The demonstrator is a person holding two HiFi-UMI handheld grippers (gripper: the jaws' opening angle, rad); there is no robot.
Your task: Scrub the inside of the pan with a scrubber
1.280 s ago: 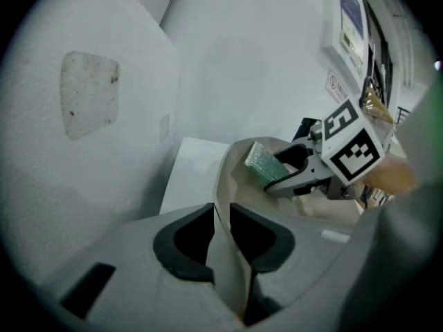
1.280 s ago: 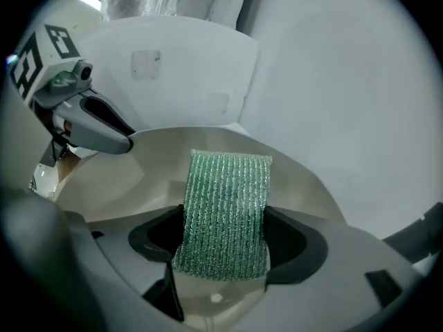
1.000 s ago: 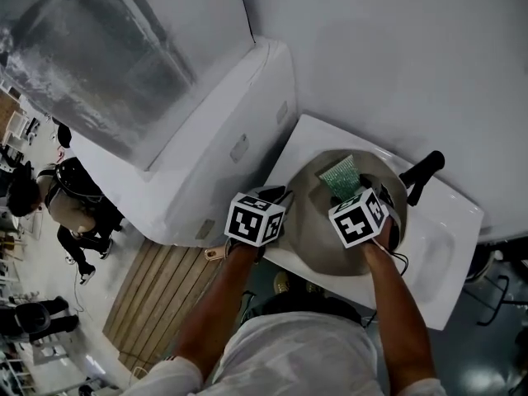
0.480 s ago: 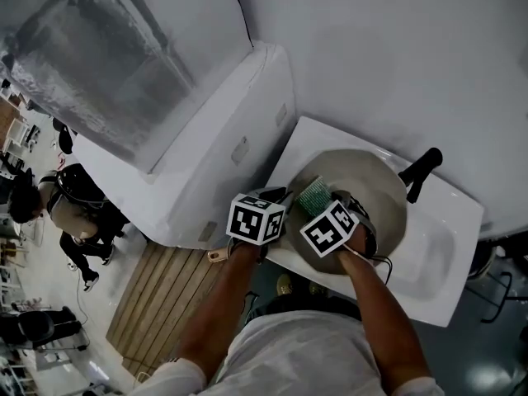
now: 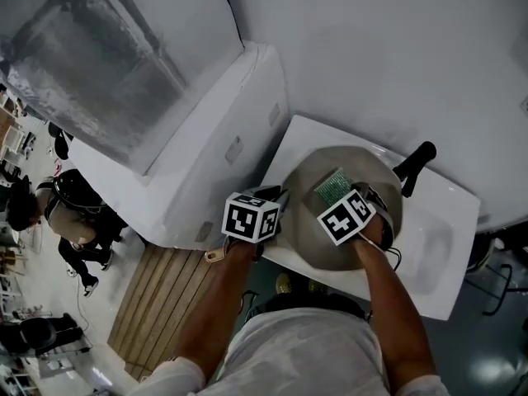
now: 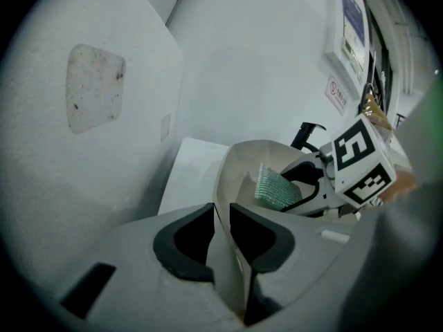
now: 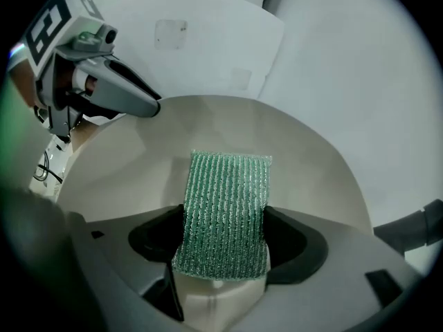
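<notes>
A round beige pan point(image 5: 363, 246) with a black handle point(image 5: 415, 162) rests on a white sink top point(image 5: 437, 246). My left gripper point(image 5: 279, 203) is shut on the pan's near-left rim; the thin pan wall point(image 6: 232, 178) stands between its dark pads point(image 6: 185, 237). My right gripper point(image 5: 340, 195) is inside the pan, shut on a green mesh scrubber point(image 5: 332, 186). In the right gripper view the scrubber point(image 7: 225, 213) sticks out from between the jaws and lies against the pan's inner surface point(image 7: 311, 178). The left gripper point(image 7: 149, 106) shows there clamped on the rim.
A large white box-shaped unit point(image 5: 206, 147) stands against the sink top's left side. White wall point(image 5: 396, 56) rises behind the pan, with signs point(image 6: 353, 19) on it. A wooden slatted platform point(image 5: 157, 295) and people point(image 5: 66, 213) are on the floor at the left.
The right gripper swept the scrubber from the pan's far side to its left near the rim, then back toward the middle. The left gripper kept its hold on the rim.
</notes>
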